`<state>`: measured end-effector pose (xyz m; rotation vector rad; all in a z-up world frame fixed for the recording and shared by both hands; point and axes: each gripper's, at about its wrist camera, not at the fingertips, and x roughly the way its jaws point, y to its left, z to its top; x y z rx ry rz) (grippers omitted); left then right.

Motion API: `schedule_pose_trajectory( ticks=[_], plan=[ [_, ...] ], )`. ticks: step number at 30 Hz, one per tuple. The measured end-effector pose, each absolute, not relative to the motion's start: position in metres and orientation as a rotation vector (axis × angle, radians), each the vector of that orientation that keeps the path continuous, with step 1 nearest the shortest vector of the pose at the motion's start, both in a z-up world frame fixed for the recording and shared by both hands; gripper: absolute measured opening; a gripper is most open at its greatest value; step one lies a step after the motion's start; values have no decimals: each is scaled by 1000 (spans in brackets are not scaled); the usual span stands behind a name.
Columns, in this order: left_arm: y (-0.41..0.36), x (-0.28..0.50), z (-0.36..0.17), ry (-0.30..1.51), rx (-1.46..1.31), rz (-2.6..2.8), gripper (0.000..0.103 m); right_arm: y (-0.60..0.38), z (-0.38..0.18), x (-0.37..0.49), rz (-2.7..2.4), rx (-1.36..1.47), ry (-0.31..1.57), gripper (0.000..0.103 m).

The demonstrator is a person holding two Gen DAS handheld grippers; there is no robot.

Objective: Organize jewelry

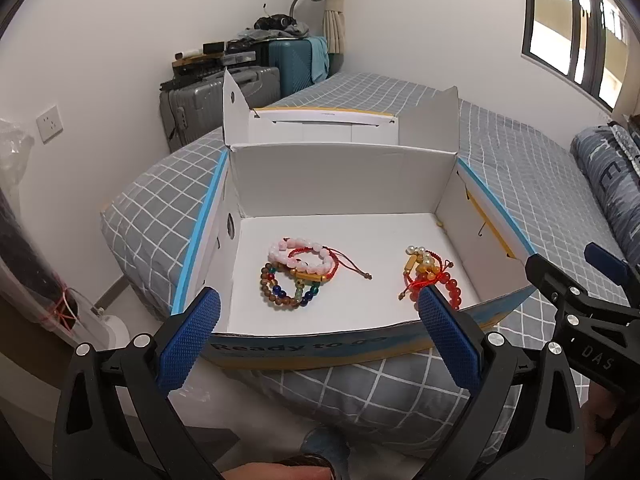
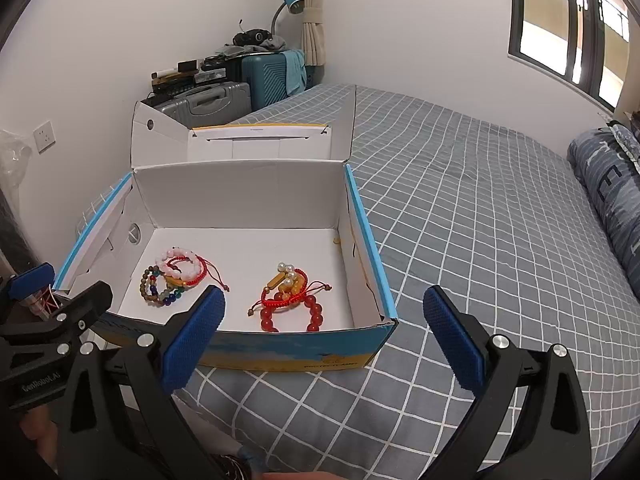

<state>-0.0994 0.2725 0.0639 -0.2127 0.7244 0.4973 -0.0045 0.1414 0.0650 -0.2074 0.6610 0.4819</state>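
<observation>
Left wrist view looks down into an open white cardboard shoebox [image 1: 340, 308] with blue and yellow printed sides, where 2 heaps of beaded bracelets lie on the smooth floor. The left pile of pink, wooden and multicoloured bead bracelets [image 1: 298, 272] is tangled with red cord; well apart to its right sits the right pile of glossy red, amber and pearl bead bracelets [image 2: 290, 298]. The box rests on a grey quilted bedspread with a white grid [image 2: 460, 220], its lid flap standing up behind. The left gripper [image 1: 320, 336] hangs just short of the box's near wall, its knurled blue pads spread wide and empty. The right gripper [image 2: 326, 338] is likewise parted, holding nothing, near the box's front right corner.
</observation>
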Motion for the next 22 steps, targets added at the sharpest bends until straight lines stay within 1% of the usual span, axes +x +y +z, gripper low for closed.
schedule_pose_trajectory(
  ticks=[22],
  plan=[
    [276,-103,63,729,-227,536,97,143,64,-6,487,-211,664,95]
  ],
)
